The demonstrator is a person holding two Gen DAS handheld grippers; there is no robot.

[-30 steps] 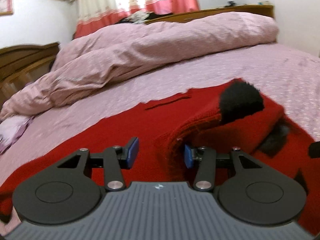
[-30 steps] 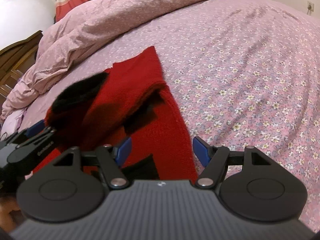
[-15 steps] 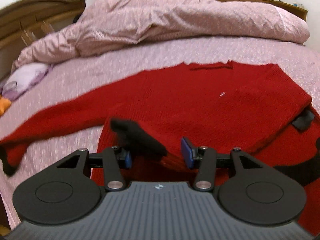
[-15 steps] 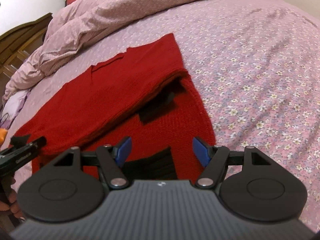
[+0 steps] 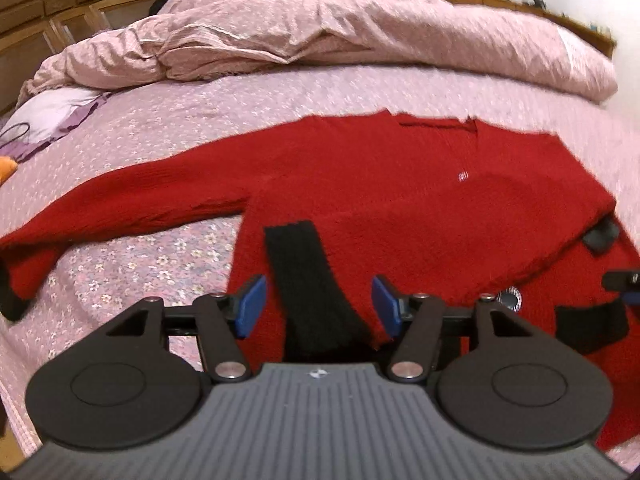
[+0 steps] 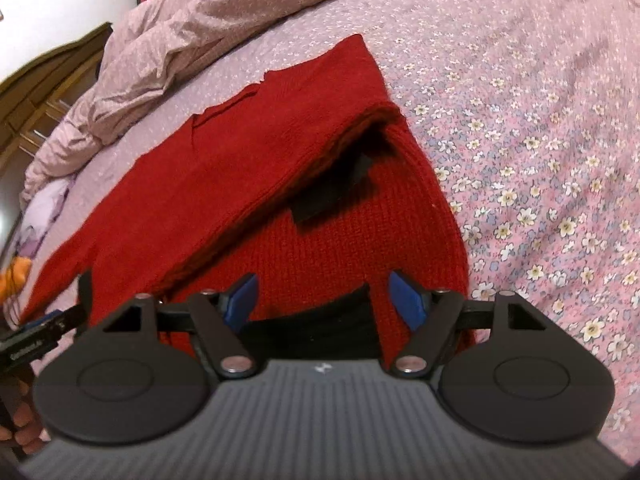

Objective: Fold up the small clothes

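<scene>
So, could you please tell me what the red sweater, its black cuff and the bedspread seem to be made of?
Red sweater: probably knitted wool or acrylic, matte; ribbed stitch rows show.
Black cuff: a fuzzier knit, seemingly the same kind of yarn; soft, hairy edges.
Bedspread: thin woven fabric, likely cotton, matte with a printed flower pattern; the fibre cannot be confirmed.

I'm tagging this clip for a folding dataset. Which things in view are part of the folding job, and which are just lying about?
Part of the job:
red sweater, one sleeve folded across its body
its black cuff
left claw, open
right claw, open

Just lying about:
pink duvet
purple cloth
orange item
wooden cabinet
</scene>
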